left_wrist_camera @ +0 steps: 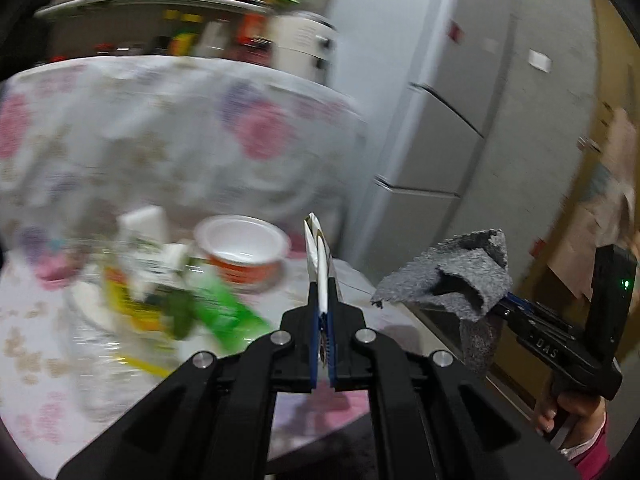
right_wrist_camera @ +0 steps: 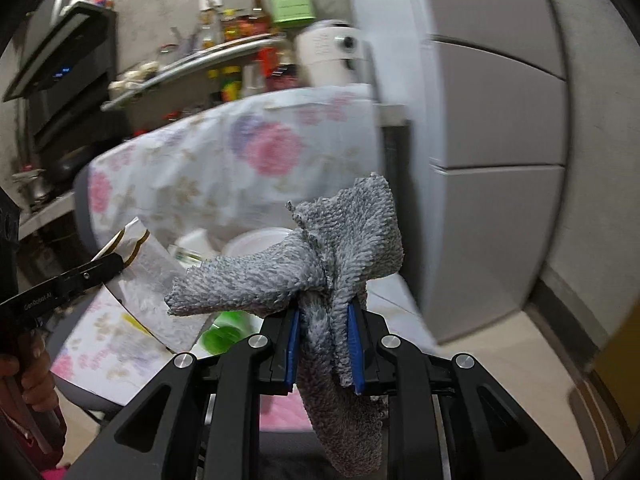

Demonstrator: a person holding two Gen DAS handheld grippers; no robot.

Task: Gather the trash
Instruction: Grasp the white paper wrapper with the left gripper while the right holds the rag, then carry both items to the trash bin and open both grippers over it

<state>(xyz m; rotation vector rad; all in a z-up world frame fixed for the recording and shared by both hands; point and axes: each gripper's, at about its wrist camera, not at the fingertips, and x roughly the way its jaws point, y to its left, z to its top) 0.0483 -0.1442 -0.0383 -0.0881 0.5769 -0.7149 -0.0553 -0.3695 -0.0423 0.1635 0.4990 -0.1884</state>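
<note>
Grey cloth (right_wrist_camera: 340, 256) (clamped) in right gripper (right_wrist_camera: 326, 340)

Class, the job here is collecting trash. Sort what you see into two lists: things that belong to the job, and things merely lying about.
Belonging to the job:
- flat white gold-edged wrapper, clamped in the left gripper
- white and orange plastic cup
- green plastic packet

Lying about:
- grey terry cloth, held in the right gripper
- floral tablecloth
- grey fridge
- shelf of bottles
</note>
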